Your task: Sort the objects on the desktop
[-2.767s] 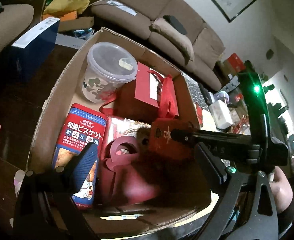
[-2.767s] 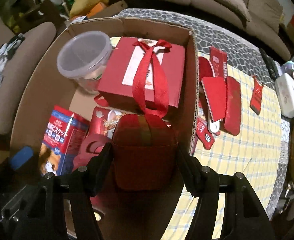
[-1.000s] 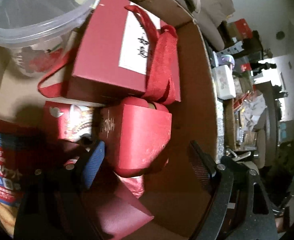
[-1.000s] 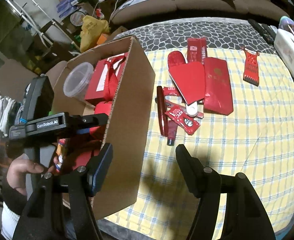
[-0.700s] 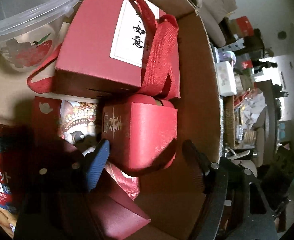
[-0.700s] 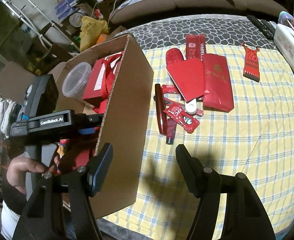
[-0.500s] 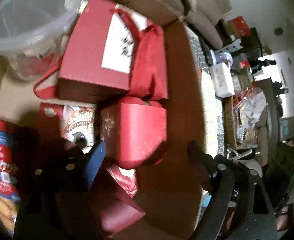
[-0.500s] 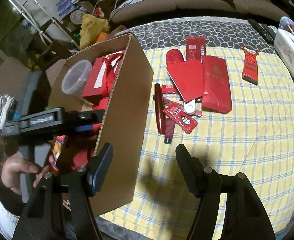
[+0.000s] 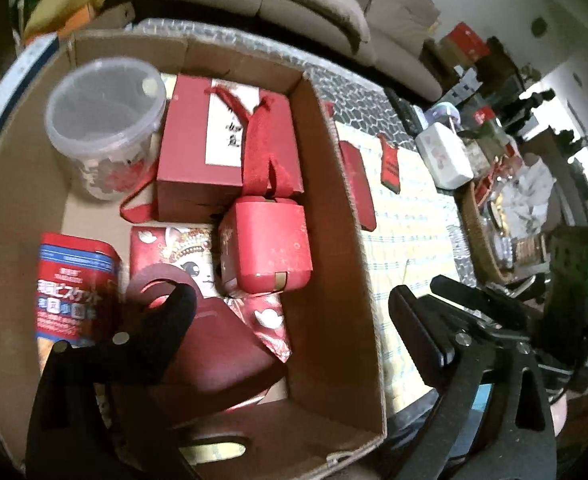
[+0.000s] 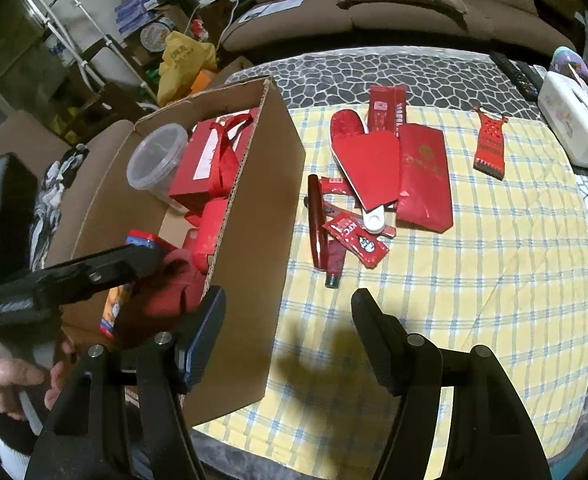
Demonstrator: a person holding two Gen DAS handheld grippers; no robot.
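The left gripper (image 9: 289,316), jaws opening and empty, hangs above the cardboard box (image 9: 334,240), where a small red box (image 9: 269,236) lies mid-frame; the right gripper (image 10: 287,330) hovers agape over the checked tablecloth (image 10: 474,280).

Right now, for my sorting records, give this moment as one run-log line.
left gripper: jaws opening, empty, over cardboard box | right gripper: open, empty, above tablecloth | red items: unsorted

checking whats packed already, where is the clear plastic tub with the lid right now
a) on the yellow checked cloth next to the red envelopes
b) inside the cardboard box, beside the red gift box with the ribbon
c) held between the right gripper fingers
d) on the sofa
b: the clear plastic tub stands in a far corner of the cardboard box, right beside the red gift box with the ribbon.
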